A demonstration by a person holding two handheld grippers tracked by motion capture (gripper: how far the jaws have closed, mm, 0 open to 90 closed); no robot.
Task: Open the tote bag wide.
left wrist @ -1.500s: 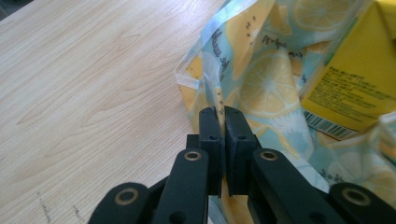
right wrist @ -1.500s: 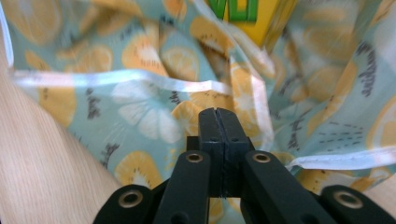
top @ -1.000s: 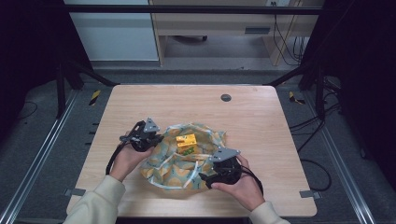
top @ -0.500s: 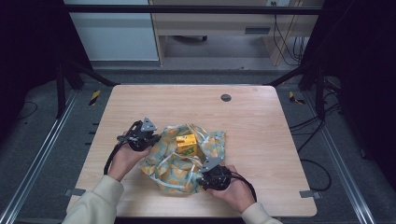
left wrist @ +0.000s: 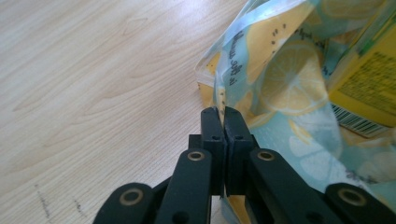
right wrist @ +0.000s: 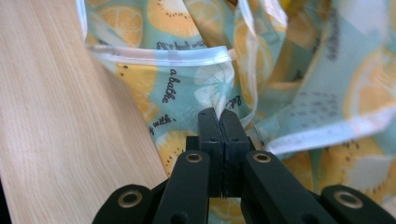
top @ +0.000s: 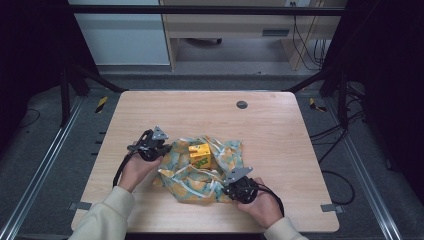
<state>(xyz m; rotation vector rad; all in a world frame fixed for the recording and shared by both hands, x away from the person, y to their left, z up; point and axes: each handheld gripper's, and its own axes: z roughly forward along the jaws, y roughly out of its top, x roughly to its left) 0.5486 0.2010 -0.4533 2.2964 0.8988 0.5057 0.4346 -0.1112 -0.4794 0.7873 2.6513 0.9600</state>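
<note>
Here each hand-held gripper, left and right, pinches the thin crinkled lemon-print bag; a boxy yellow carton lies at 12 o'clock on it, on the wooden counter.

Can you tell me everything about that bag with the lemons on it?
The lemon-print bag is thin, crinkly plastic, pale blue with yellow citrus slices, small black writing and white edges. It lies rumpled and open on the wooden table, with a yellow carton sitting in it. The left tongs pinch its left edge shut, and the right tongs pinch its near edge.
</note>
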